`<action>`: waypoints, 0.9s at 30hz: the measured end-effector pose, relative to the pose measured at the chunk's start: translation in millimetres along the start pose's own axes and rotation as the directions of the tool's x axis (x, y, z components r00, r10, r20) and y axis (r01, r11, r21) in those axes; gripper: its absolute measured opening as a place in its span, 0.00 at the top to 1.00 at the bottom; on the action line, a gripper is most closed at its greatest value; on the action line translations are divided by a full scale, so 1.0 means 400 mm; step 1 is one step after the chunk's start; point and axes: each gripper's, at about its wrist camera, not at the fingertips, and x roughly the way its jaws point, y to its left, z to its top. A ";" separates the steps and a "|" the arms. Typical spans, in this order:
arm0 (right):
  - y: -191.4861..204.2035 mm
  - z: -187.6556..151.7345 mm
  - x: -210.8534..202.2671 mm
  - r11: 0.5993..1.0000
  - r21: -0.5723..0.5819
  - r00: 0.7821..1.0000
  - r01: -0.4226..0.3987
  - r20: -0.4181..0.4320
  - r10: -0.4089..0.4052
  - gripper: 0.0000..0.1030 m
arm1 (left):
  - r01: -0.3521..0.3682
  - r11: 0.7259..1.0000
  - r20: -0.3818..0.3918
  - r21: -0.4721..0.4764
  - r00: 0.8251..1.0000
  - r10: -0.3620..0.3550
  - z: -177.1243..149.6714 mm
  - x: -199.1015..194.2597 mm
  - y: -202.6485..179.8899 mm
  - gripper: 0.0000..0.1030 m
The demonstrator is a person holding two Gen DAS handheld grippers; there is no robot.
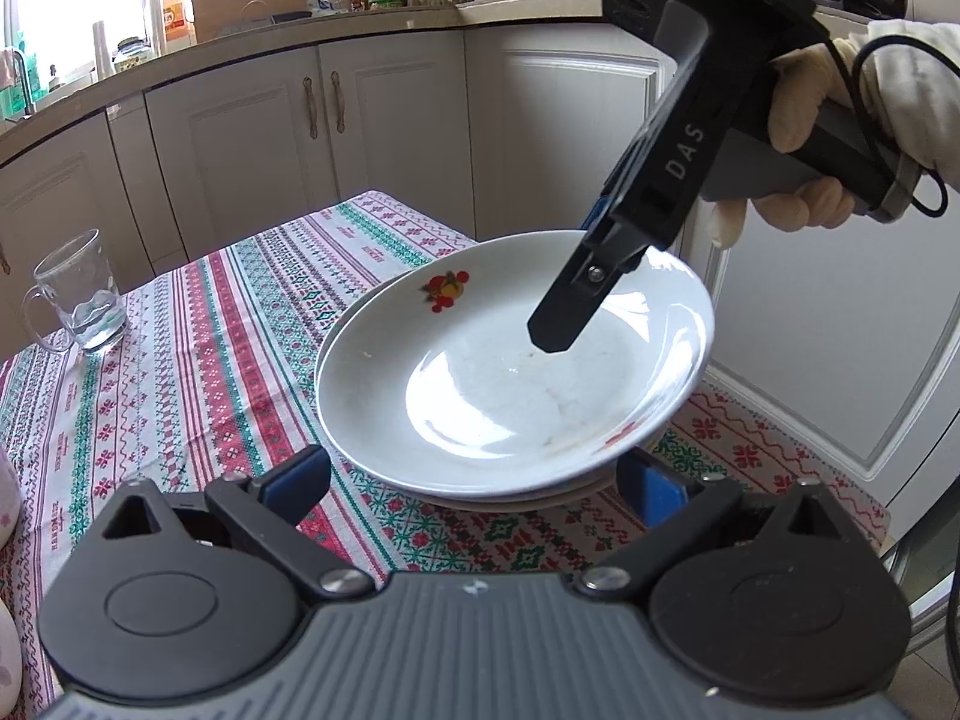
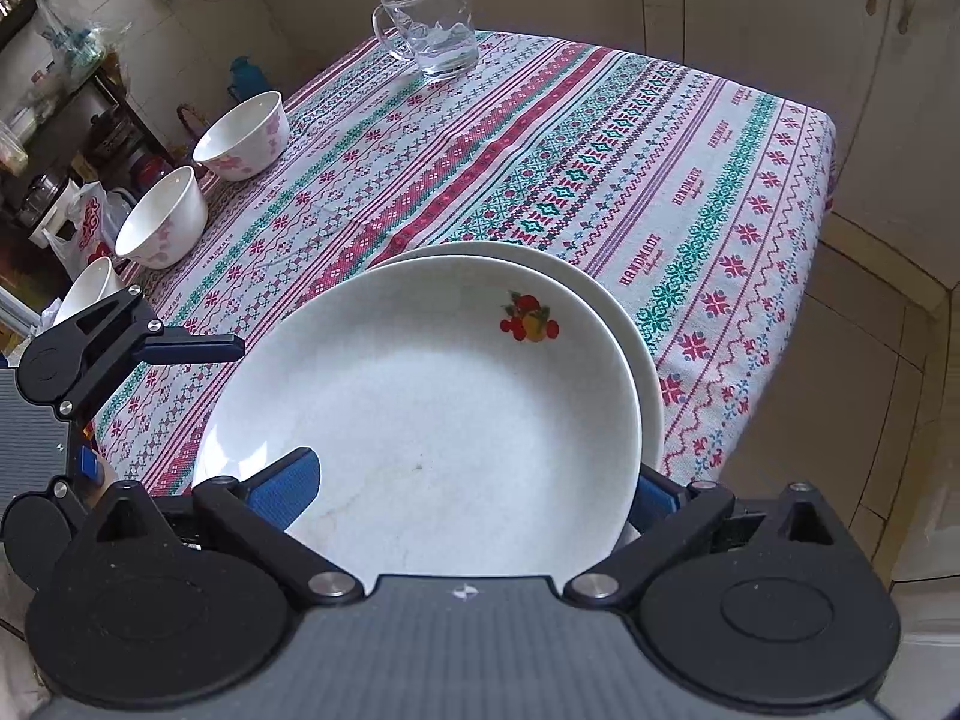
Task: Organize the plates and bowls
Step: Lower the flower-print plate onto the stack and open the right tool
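Now right gripper (image 1: 591, 294) clamped on far rim of glossy white fruit-print plate (image 1: 510, 360), tilted over second plate (image 2: 636, 324) (round, ceramic). Left gripper (image 1: 474, 480) jaws apart, just before stack, on woven patterned tablecloth (image 2: 660, 150).

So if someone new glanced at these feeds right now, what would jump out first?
The white fruit-print plate fills both views, sitting tilted on another plate near the table's corner. The right gripper comes down from above with its fingers clamped on the top plate's rim, while the left gripper waits open at the near edge. Off to the side, three pink-flowered bowls line the far table edge, and a glass mug stands alone.
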 end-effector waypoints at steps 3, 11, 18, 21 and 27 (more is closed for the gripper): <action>0.002 -0.003 -0.008 1.000 0.003 1.000 0.008 0.004 -0.008 0.00 | 0.000 1.000 -0.003 0.000 1.000 0.000 0.000 0.004 0.002 0.02; 0.009 -0.014 -0.022 1.000 0.002 1.000 0.031 0.005 -0.031 0.00 | 0.009 1.000 -0.005 0.007 1.000 -0.009 -0.002 0.008 -0.002 0.02; 0.019 -0.020 -0.027 0.998 -0.006 0.998 0.061 -0.004 -0.061 0.00 | 0.009 1.000 -0.011 0.006 1.000 -0.009 -0.001 0.010 0.001 0.02; 0.024 -0.025 -0.027 0.996 -0.010 0.996 0.084 -0.016 -0.085 0.00 | 0.011 1.000 -0.015 0.008 1.000 -0.010 -0.003 0.010 0.000 0.02; 0.026 -0.046 -0.016 0.994 -0.009 0.993 0.110 -0.039 -0.110 0.00 | 0.018 1.000 -0.014 0.014 1.000 -0.017 -0.007 0.010 0.002 0.02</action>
